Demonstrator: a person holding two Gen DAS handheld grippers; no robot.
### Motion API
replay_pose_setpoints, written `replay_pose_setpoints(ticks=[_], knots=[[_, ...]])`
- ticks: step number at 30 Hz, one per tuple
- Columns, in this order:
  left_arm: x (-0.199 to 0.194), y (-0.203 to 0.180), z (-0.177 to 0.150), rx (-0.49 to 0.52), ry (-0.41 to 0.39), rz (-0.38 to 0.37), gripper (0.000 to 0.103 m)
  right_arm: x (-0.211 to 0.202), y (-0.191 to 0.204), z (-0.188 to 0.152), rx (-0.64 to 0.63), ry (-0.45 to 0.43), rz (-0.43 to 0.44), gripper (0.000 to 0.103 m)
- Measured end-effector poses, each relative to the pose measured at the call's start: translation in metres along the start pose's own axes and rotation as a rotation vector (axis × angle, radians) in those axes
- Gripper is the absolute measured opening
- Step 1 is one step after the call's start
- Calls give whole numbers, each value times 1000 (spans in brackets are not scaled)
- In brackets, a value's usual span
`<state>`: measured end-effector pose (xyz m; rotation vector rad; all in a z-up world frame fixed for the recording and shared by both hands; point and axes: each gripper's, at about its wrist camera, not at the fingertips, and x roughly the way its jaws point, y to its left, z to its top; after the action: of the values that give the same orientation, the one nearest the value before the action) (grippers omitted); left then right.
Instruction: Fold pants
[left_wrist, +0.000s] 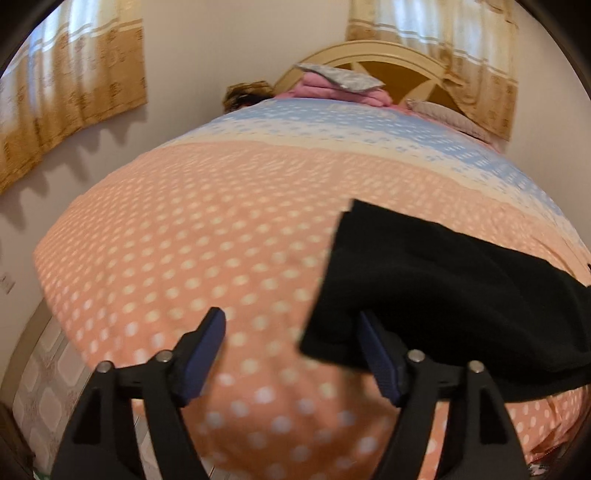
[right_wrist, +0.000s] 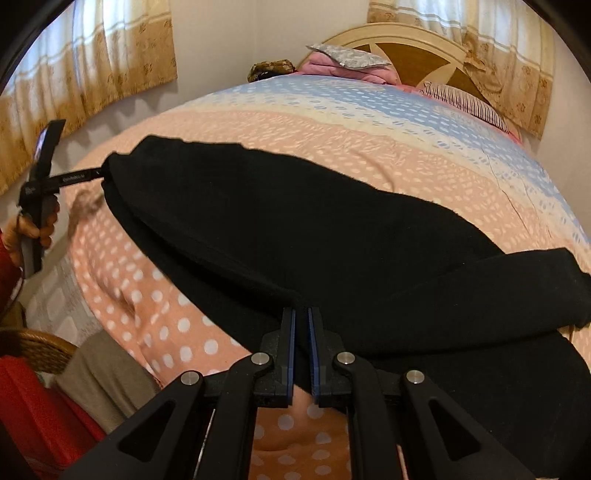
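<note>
Nearest in the left wrist view, the left gripper (left_wrist: 291, 325) has its jaws spread wide; the black pants (left_wrist: 443, 295) drape over its right finger (left_wrist: 373, 343), while the left finger hangs free above the bedspread (left_wrist: 184, 240). In the right wrist view, the right gripper (right_wrist: 301, 325) has its blue-padded fingers drawn almost together, with a thin slit between them and the near edge of the black pants (right_wrist: 295, 229) pinched there. The pants stretch across the peach, white-dotted bedspread (right_wrist: 155, 306), one leg reaching left to where the left gripper (right_wrist: 48, 173) meets the far hem, and another fold running off to the right. A hand (right_wrist: 33, 229) grips that tool's handle beside a red sleeve. Farther off, the cover turns to blue and cream bands. At the head of the bed lie a pink folded blanket (right_wrist: 347, 70) with a grey cushion (right_wrist: 347, 55) on top and a striped pillow (right_wrist: 465, 99), in front of a cream arched headboard (right_wrist: 406, 37). Patterned curtains (right_wrist: 92, 62) hang behind.
</note>
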<state>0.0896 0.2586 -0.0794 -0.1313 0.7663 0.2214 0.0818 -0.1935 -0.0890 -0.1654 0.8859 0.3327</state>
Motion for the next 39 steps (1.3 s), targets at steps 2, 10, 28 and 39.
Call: replay_pose_setpoints(ticks=[2,10,28,39], knots=[[-1,10,3,-24,9,26,76,1,2,0,-11,2,-10,10],[-26,16,-4,-52,62,-82,77,-24,-16,24,134,-19,217,52],[25,-33,15,-212,130,-336,77,91,73,72,140,-11,405,26],[17,-31,-9,-145,74,-96,40,83,79,55,83,-15,390,26]])
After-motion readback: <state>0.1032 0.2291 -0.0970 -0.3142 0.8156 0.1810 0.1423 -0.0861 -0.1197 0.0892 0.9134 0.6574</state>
